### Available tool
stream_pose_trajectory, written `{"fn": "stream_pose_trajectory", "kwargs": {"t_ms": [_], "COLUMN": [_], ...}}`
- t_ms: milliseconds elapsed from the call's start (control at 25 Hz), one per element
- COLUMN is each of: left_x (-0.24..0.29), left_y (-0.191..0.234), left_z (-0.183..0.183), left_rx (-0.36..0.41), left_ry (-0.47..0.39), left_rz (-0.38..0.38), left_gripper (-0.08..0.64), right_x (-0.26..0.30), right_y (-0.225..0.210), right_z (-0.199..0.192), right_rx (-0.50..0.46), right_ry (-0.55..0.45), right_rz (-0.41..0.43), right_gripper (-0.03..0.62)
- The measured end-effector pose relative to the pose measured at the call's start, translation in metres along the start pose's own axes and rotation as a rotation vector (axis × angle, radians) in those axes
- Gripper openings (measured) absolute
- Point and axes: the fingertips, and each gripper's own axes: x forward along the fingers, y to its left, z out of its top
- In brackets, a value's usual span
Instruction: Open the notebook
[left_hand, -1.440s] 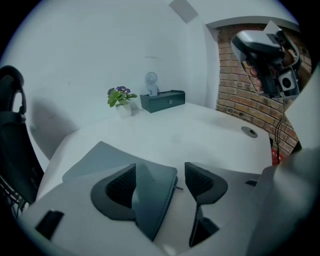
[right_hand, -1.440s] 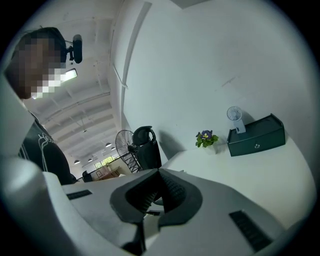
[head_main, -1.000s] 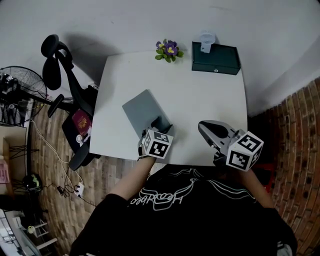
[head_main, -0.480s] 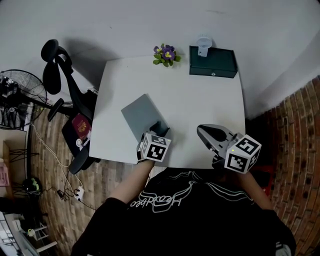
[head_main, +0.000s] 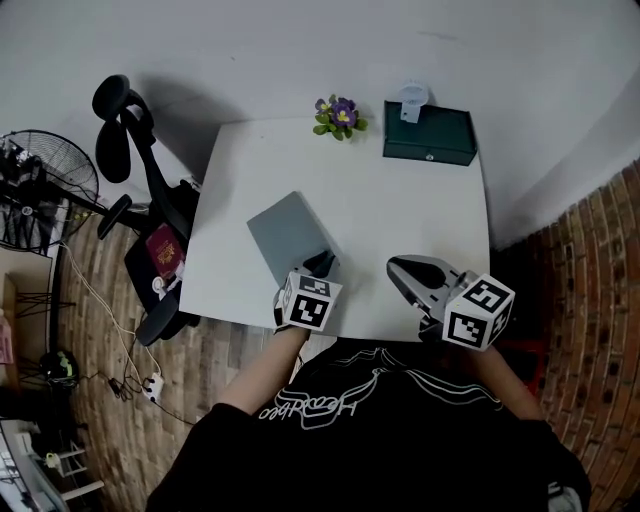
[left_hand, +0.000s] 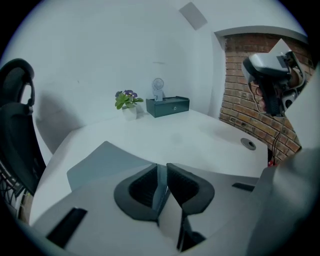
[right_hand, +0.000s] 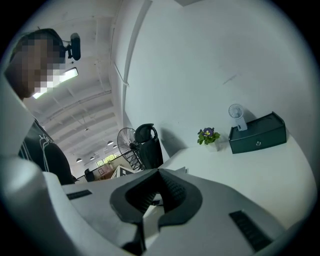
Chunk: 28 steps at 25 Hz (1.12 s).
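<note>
A grey-blue closed notebook (head_main: 285, 232) lies slantwise on the white table (head_main: 400, 200), left of centre. My left gripper (head_main: 322, 263) is at its near right corner, angled down. In the left gripper view the jaws are closing, and a thin edge of the notebook's cover (left_hand: 161, 186) stands pinched between the dark pads (left_hand: 186, 184). The rest of the notebook (left_hand: 97, 162) lies flat beyond them. My right gripper (head_main: 397, 268) hovers over the table's near right part, shut with nothing in it; in its own view its tips (right_hand: 159, 174) meet.
A small potted purple flower (head_main: 338, 112) and a dark green box (head_main: 430, 133) with a little white fan (head_main: 411, 97) stand along the far edge. A black office chair (head_main: 140, 200) and a standing fan (head_main: 40, 180) are left of the table. Brick wall lies right.
The left gripper's jaws have narrowed onto the notebook's near corner. Both hands have stayed in nearly the same place; the head view has shifted slightly.
</note>
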Motion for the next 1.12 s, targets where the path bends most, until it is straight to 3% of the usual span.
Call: {"fn": "stream_pose_trajectory", "kwargs": {"t_ms": [160,640,1120], "left_x": [-0.010,-0.049,-0.099], "left_y": [0.001,0.014,0.031], "left_z": [0.006,0.021,0.020], "left_rx": [0.000,0.002,-0.053], "left_ry": [-0.022,-0.102,-0.156], "left_rz": [0.019,0.094,0.173], "left_gripper": [0.052,0.043,0.043], "right_x": [0.000,-0.008,-0.010], "right_y": [0.006,0.031,0.058], "right_z": [-0.001,-0.001,-0.002], "right_rx": [-0.004,-0.024,-0.059], "right_ry": [0.000,-0.021,-0.025], "right_rz": [0.017,0.054,0.092], "right_gripper": [0.002,0.002,0.002]}}
